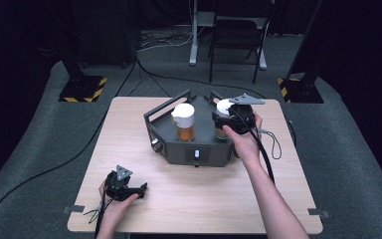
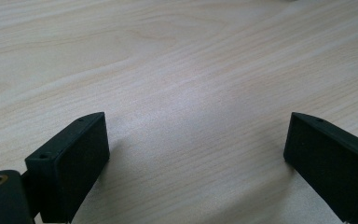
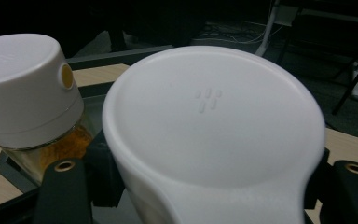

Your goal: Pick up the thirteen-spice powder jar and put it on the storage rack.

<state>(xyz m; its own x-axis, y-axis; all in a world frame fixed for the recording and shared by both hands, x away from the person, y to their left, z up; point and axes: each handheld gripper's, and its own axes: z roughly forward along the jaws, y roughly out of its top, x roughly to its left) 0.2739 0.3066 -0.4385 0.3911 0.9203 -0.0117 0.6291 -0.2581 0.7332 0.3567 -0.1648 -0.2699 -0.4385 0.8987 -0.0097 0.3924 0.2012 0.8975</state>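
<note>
Left gripper [image 1: 140, 188], jaws apart and empty, rests on the table [image 1: 189, 199], likely waiting. Farther off, the right gripper [image 1: 231, 121] clamps a white-capped jar [image 3: 214, 135] in the dark rack [image 1: 179, 144], beside a second jar [image 1: 183, 122], probably to lift it.

Lighting falls from overhead onto the bench [image 1: 189, 199], which reads bright and even; surroundings beyond it are dim to black. High view is soft and low in detail. Left gripper view: sharp wood grain, soft shadows beneath the fingers [image 2: 70, 165]. Right gripper view: the near white cap [image 3: 214, 135] is slightly soft, without glare, background dark
</note>
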